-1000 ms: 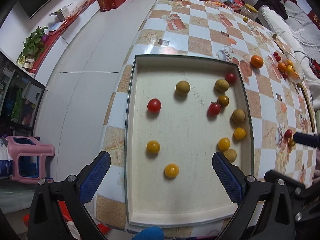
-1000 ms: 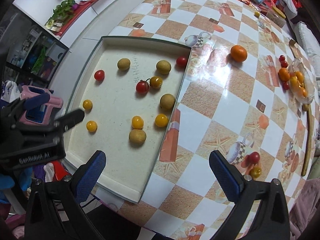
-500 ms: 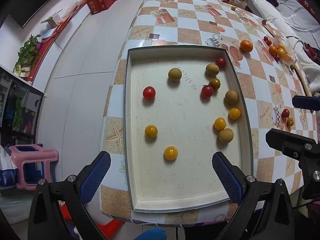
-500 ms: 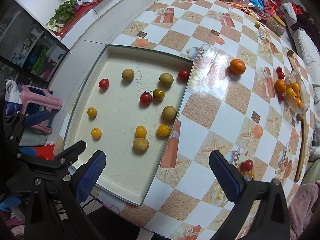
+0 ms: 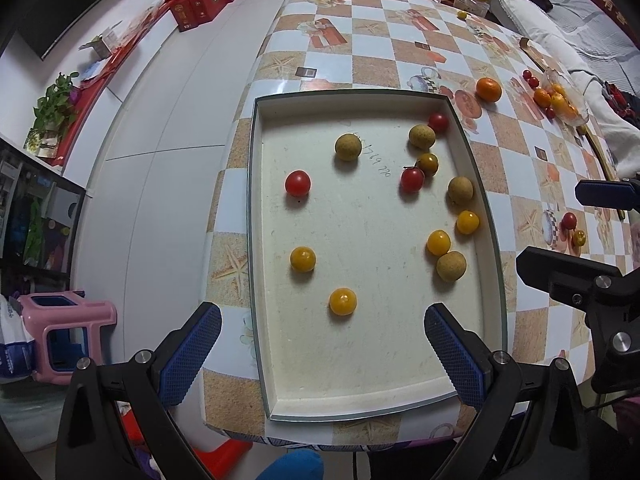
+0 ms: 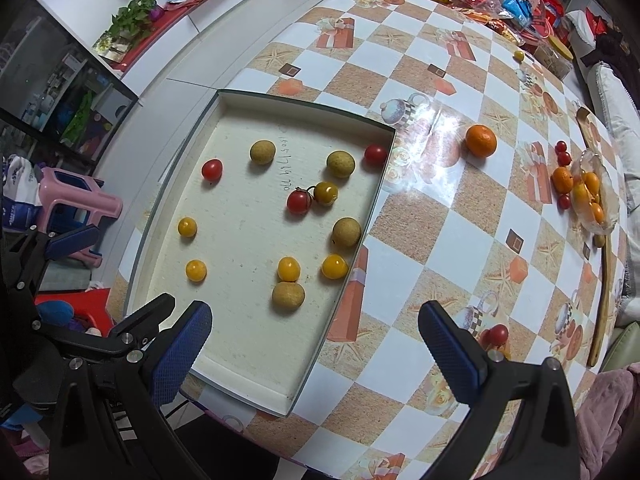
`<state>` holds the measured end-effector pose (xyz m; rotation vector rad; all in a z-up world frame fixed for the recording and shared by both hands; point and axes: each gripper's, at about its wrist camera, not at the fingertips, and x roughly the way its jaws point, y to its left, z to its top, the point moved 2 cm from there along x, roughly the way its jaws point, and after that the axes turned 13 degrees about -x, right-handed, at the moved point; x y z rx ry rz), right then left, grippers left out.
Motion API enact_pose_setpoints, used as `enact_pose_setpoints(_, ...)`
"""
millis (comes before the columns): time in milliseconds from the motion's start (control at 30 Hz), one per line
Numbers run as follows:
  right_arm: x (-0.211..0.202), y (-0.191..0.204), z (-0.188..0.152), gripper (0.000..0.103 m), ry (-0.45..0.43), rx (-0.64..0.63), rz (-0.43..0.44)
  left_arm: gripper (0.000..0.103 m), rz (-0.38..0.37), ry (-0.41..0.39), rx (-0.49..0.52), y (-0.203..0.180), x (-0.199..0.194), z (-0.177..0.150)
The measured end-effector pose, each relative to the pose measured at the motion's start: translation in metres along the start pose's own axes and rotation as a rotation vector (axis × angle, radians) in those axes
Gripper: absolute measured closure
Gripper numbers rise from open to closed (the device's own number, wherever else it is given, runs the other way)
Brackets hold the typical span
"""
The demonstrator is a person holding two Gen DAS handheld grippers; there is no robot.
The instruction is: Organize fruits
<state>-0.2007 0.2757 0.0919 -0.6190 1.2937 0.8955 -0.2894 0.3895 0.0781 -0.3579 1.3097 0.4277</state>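
Both sets of fingers are spread wide and holding nothing: the left gripper [image 5: 322,354] hangs over the near end of the tray [image 5: 256,240], the right gripper [image 6: 316,346] over its near right corner. The small fruits [image 5: 400,200] sit loose in the tray, mostly along its right side, with an orange [image 6: 481,141] out on the worktop [image 6: 420,240] beyond.

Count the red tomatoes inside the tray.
3. One red tomato sits alone on the tray's left side, one is mid-tray touching a yellow-green fruit, one is in the far right corner. None seem hidden.
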Motion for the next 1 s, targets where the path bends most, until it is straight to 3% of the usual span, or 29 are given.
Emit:
enact_pose_setpoints(833, 0.0045, 0.0085, 0.0098, 0.000, 0.005, -0.040, -0.023, 0.001, 0.014, 0.023, 0.015, -0.0023, 0.0067, -0.0013)
enact_pose_setpoints(1000, 0.0068, 0.0091, 0.0097, 0.000, 0.009, -0.048, -0.025, 0.001, -0.006, -0.002, 0.013, -0.0043, 0.0036, -0.0005)
